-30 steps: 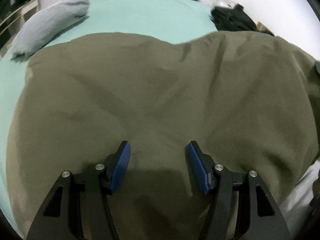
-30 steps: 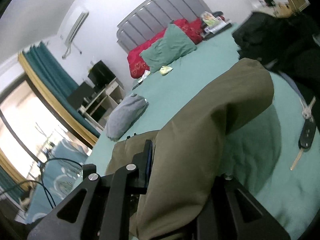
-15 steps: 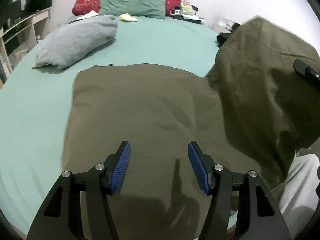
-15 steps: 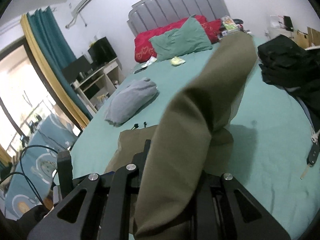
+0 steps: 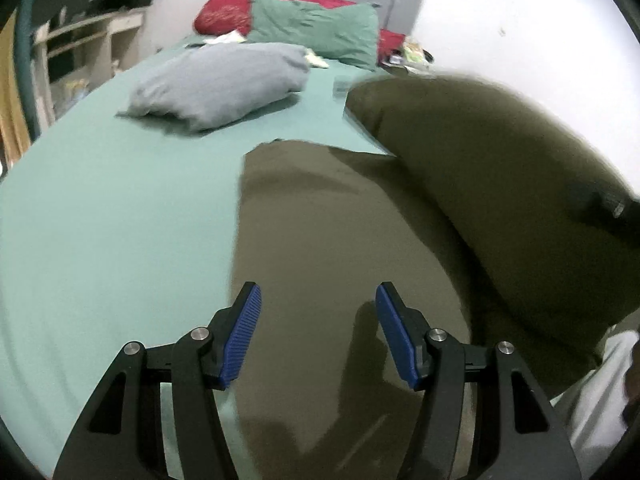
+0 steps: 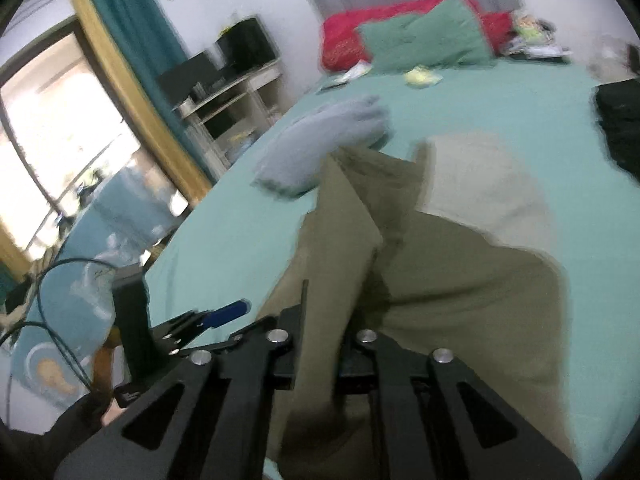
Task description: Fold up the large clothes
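A large olive garment (image 5: pixel 340 220) lies on the green bed sheet (image 5: pixel 100 220). My left gripper (image 5: pixel 318 332) hovers over its near left part, open, blue pads (image 5: pixel 240 336) bare. My right gripper (image 6: pixel 324 320) has a fold of the olive garment (image 6: pixel 460 280) between its jaws, which are closing on it; the cloth hides the pads. That lifted part (image 5: pixel 500 184) hangs as a big flap at the right of the left wrist view, over the flat part. A pale inner side (image 6: pixel 480 184) shows on the far end. The left gripper's blue pad (image 6: pixel 224 314) shows at the lower left of the right wrist view.
A grey folded bundle (image 5: pixel 224 80) lies further up the bed, green (image 5: pixel 316 28) and red pillows (image 5: pixel 224 16) behind it. Black clothes (image 6: pixel 620 120) sit at the right edge. Shelves (image 5: pixel 80 48) stand left of the bed. A person's pale trouser leg (image 5: pixel 592 380) is at the lower right.
The right gripper has swung the lifted olive flap leftward over the flat part, and its jaws have narrowed. The left gripper has drawn back and left, so more green sheet shows.
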